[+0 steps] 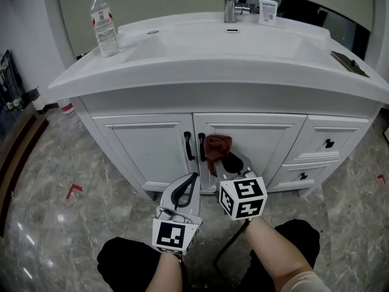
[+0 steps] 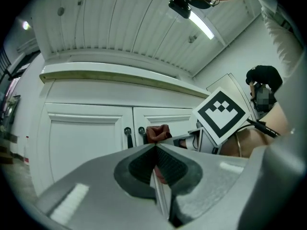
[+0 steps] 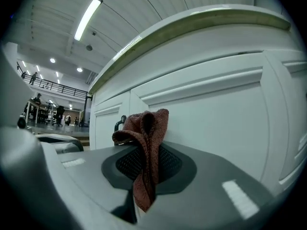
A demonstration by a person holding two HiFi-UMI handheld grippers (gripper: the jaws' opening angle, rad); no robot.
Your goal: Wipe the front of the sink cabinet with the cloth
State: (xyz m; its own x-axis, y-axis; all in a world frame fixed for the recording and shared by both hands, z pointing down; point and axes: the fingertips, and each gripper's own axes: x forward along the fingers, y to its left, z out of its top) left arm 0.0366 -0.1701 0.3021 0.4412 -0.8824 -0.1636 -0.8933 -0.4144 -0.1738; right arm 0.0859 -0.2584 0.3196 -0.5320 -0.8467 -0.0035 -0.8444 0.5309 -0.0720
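A dark red cloth (image 1: pixel 217 149) is pinched in my right gripper (image 1: pixel 230 163), bunched against the right-hand door of the white sink cabinet (image 1: pixel 261 140), just right of the black door handles (image 1: pixel 194 146). In the right gripper view the cloth (image 3: pixel 145 147) hangs folded between the shut jaws, close to the cabinet door (image 3: pixel 216 114). My left gripper (image 1: pixel 186 187) is lower and to the left, shut with nothing in it. In the left gripper view its jaws (image 2: pixel 155 163) meet, and the cloth (image 2: pixel 157 132) and handles (image 2: pixel 134 137) show beyond.
A white basin top (image 1: pixel 219 47) overhangs the cabinet, with a water bottle (image 1: pixel 105 24), tap (image 1: pixel 229 5) and soap dispenser (image 1: pixel 267 8) on it. Drawers (image 1: pixel 328 143) sit at the cabinet's right. Grey marble floor (image 1: pixel 67 205) lies below; the person's knees are at the bottom.
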